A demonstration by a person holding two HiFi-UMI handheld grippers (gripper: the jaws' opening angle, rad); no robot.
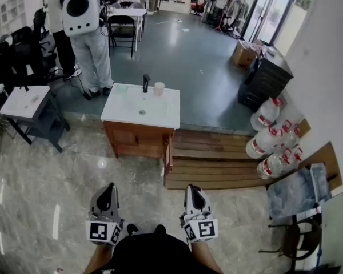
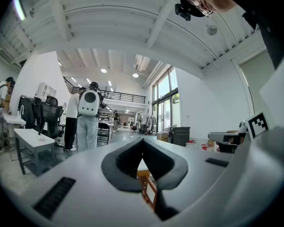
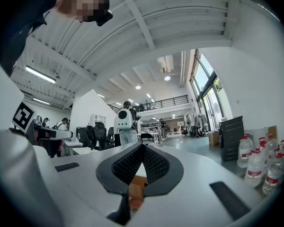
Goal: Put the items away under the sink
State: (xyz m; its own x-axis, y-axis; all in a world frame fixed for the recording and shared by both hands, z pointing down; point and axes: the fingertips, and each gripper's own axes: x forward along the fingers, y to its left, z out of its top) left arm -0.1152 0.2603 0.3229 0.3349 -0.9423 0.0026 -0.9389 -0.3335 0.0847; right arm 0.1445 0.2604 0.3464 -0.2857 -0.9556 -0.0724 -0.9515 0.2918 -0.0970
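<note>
The left tongs (image 1: 107, 187) and right tongs (image 1: 192, 188) are closed tip to tip, holding nothing. Well ahead of them stands the sink cabinet (image 1: 138, 140), its white counter (image 1: 163, 114) lying crosswise. A cup (image 1: 159, 88) stands upright at its far edge.

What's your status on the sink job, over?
Left gripper and right gripper shut, empty. Sink cabinet ahead, not reached; cup on top. Nothing in the way.

Glossy pale tiles (image 1: 46, 176) meet wooden steps (image 1: 217, 158), grey floor (image 1: 183, 56) beyond, glass doors (image 1: 268, 10) at the far end.
</note>
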